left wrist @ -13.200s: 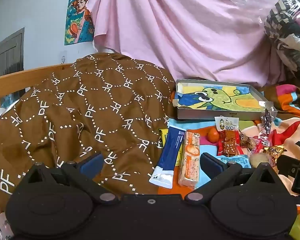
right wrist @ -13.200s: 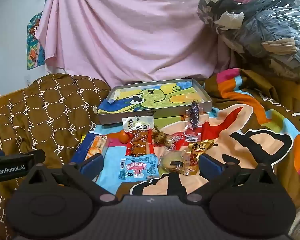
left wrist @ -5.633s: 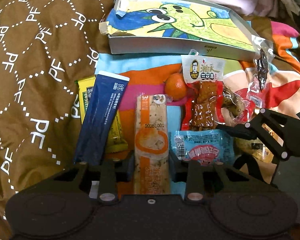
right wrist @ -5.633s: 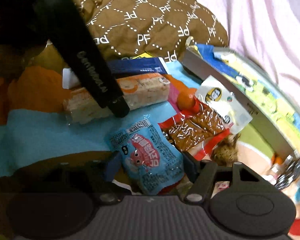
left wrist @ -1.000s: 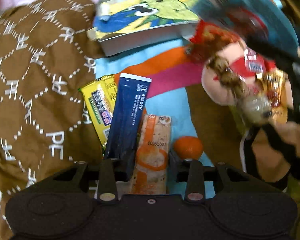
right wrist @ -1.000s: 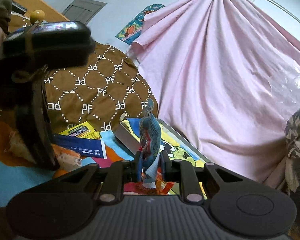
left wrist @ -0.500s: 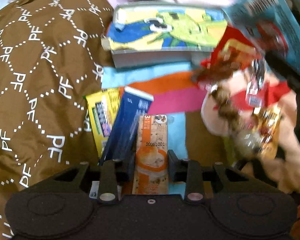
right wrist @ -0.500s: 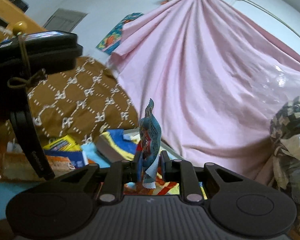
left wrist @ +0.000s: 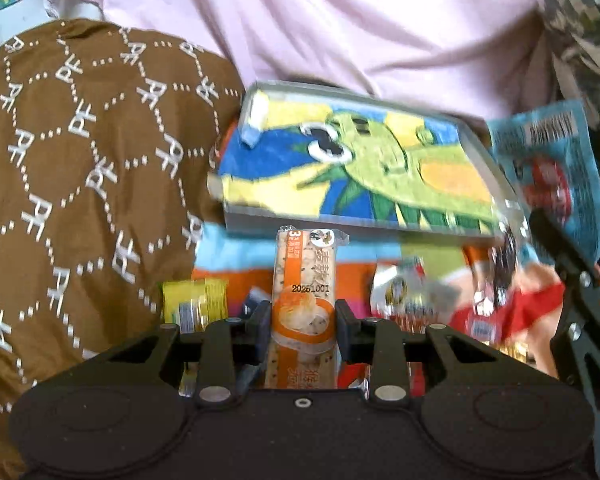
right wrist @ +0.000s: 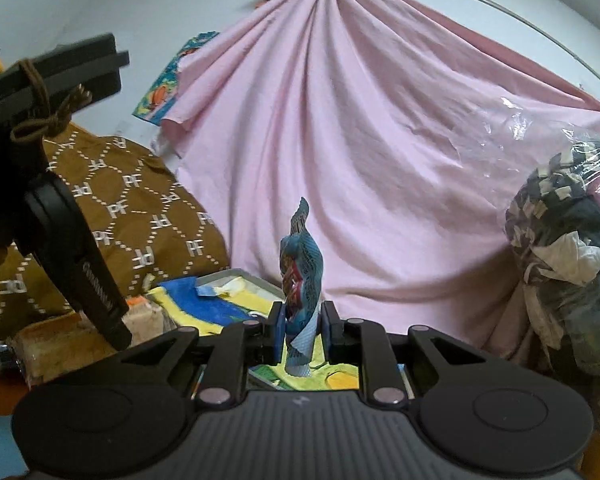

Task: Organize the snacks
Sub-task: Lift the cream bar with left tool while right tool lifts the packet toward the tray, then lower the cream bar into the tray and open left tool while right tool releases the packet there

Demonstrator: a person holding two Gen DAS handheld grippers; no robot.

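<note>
My left gripper point(left wrist: 303, 320) is shut on an orange snack bar point(left wrist: 304, 280) and holds it up, pointing at the grey box with the green cartoon lining point(left wrist: 352, 164). My right gripper point(right wrist: 303, 330) is shut on a blue snack pouch point(right wrist: 302, 276), held upright just in front of the box point(right wrist: 219, 292). In the left wrist view that pouch point(left wrist: 552, 168) and the right gripper's finger point(left wrist: 572, 264) sit at the right, beside the box's right end. Other snacks lie below on the bedspread: a yellow packet point(left wrist: 195, 300) and a red-and-white packet point(left wrist: 408, 292).
A brown patterned quilt point(left wrist: 79, 184) is heaped left of the box. A pink curtain point(right wrist: 360, 140) hangs behind it. A plastic-wrapped bundle of clothes point(right wrist: 564, 264) stands at the right. The left gripper's body point(right wrist: 59, 208) fills the left of the right wrist view.
My left gripper has lifted the orange bar off the bedspread and tilted up toward the box. My right gripper has carried the blue pouch closer to the box.
</note>
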